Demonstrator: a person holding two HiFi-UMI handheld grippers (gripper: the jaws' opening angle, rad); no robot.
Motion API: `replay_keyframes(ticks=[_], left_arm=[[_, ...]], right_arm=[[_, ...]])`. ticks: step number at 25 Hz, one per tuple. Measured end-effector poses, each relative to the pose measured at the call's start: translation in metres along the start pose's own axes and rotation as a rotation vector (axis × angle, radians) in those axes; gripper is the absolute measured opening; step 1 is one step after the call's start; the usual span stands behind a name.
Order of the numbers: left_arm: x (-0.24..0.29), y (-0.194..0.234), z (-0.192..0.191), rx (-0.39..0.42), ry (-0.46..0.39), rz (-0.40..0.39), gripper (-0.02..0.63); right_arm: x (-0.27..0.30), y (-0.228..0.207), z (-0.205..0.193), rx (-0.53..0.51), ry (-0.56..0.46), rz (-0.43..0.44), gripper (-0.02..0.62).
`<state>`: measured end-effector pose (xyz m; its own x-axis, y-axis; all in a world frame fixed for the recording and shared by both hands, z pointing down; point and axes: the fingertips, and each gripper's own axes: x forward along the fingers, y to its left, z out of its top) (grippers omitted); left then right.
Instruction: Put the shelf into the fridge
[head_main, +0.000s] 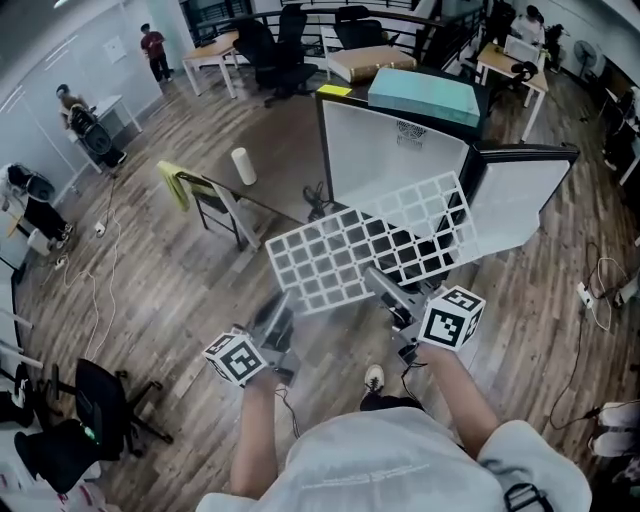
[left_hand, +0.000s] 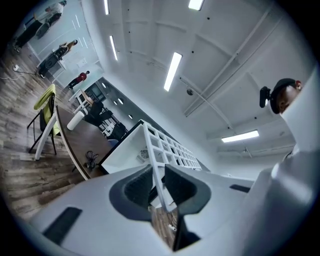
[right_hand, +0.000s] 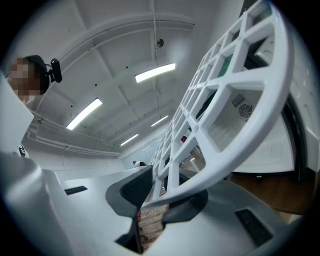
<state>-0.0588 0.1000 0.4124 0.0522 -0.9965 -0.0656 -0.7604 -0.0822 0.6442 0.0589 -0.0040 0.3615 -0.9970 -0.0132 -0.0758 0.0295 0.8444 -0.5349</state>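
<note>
The left tongs (head_main: 283, 306) are clenched on the near edge of the white plastic lattice shelf (head_main: 370, 245); in the left gripper view its thin rim stands edge-on between the dark pads. The right tongs (head_main: 388, 288) grasp the same near edge further along, with a curved rim bar pinched between their pads in the right gripper view. The shelf is held roughly flat in the air above the wooden plank floor (head_main: 200, 270). Its far side is just in front of the open black mini fridge with a white inside (head_main: 390, 160), whose door (head_main: 530, 195) is swung out to the right. A pale teal flat box (head_main: 425, 95) lies on the fridge's top. As I judge it, the pick-up is done and the carry nearly so. What is left is to line the shelf up with the opening, slide it in onto the wall supports, which I cannot make out, and let go. No brand, label or legible writing shows on the shelf or the fridge. The only marks are the black-and-white square patterns on the marker cubes (head_main: 452, 318) and a small round vent (head_main: 410, 130) on the fridge's back wall.
</note>
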Motion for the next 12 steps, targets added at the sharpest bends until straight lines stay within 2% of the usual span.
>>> replay_keyframes(ticks=[5,12], left_arm=[[0.053,0.026,0.011,0.007,0.009,0.032,0.075],[0.102,0.057,0.030,0.007,0.011,0.048,0.075]], right_arm=[[0.026,-0.053,0.023,0.025,0.009,0.010,0.067],[0.059,-0.103,0.042,0.063,0.002,0.017,0.067]])
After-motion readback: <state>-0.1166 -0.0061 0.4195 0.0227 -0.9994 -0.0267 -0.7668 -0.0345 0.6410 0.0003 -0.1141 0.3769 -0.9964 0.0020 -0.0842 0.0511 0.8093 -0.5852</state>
